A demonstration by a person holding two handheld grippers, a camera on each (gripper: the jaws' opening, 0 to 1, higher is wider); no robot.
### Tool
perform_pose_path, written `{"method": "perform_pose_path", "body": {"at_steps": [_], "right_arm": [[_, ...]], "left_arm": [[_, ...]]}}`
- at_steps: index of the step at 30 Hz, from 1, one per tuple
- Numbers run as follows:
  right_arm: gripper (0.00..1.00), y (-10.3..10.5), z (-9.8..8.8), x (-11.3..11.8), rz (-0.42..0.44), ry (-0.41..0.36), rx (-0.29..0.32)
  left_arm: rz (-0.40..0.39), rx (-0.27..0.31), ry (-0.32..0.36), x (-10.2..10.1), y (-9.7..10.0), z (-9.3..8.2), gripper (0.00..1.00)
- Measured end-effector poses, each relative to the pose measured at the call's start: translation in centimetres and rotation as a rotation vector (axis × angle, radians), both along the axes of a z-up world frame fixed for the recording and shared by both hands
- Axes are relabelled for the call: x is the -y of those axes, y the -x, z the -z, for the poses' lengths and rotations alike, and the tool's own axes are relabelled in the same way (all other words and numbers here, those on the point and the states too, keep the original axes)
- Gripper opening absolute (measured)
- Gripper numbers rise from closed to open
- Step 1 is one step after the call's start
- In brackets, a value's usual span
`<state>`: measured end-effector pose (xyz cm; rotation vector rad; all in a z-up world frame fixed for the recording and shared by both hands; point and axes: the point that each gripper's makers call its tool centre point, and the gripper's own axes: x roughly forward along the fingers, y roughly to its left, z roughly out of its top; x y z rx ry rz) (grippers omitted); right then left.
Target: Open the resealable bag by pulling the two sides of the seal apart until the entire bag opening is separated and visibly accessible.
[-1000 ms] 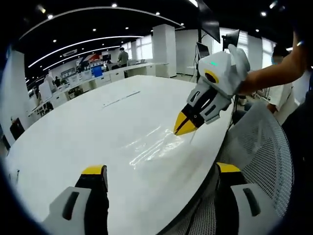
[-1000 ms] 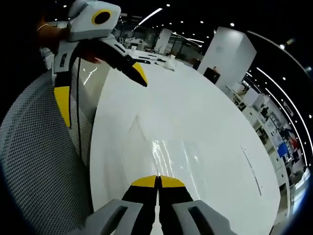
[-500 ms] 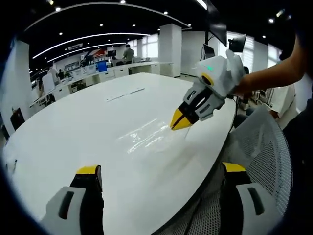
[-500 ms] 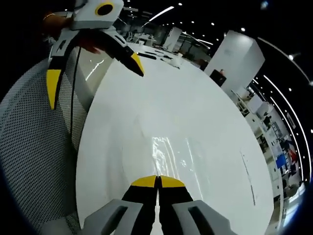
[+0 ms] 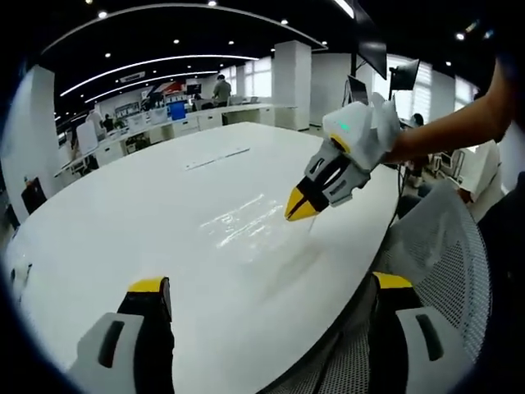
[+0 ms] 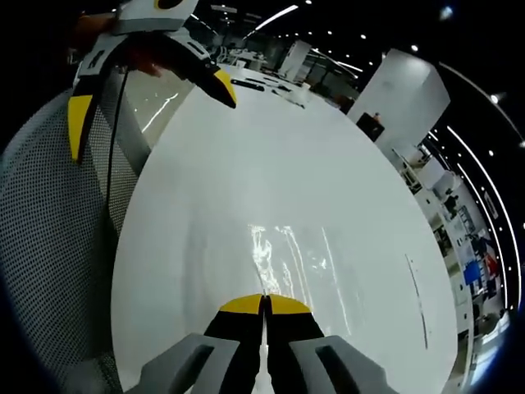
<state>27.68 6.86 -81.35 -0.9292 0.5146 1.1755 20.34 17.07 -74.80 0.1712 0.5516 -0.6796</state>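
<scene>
A clear resealable bag [image 5: 246, 220] lies flat on the white table [image 5: 123, 213] and shows mostly as glints. My right gripper [image 5: 299, 207] comes in from the right, its yellow tips shut at the bag's near edge. In the right gripper view the shut jaws [image 6: 264, 305] sit at the edge of the bag [image 6: 287, 256], apparently pinching it. My left gripper [image 5: 269, 287] stands wide open near the table's edge, with nothing between its fingers. It also appears at the upper left of the right gripper view, as the open left gripper [image 6: 152, 103].
A grey mesh chair back [image 5: 443, 246] stands against the table's near edge, also seen as the mesh chair [image 6: 49, 246]. A thin dark strip [image 5: 217, 156] lies far across the table. Desks, pillars and people fill the office behind.
The right gripper has shifted slightly away from the table's edge, still shut at the bag's edge. The left gripper has stayed wide open. Both views have moved a little.
</scene>
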Motion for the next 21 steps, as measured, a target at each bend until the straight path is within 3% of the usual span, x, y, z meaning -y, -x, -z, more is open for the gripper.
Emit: {"method": "perform_pose_path", "body": {"at_steps": [13, 21], "right_arm": [[0.0, -1.7, 0.9, 0.2, 0.031, 0.018, 0.0], [0.0, -3.0, 1.0, -0.2, 0.113, -0.032, -0.025]], "left_arm": [[-0.02, -0.032, -0.015, -0.7, 0.7, 1.0, 0.99], [-0.018, -0.028, -0.006, -0.5, 0.6, 0.8, 0.99]]}}
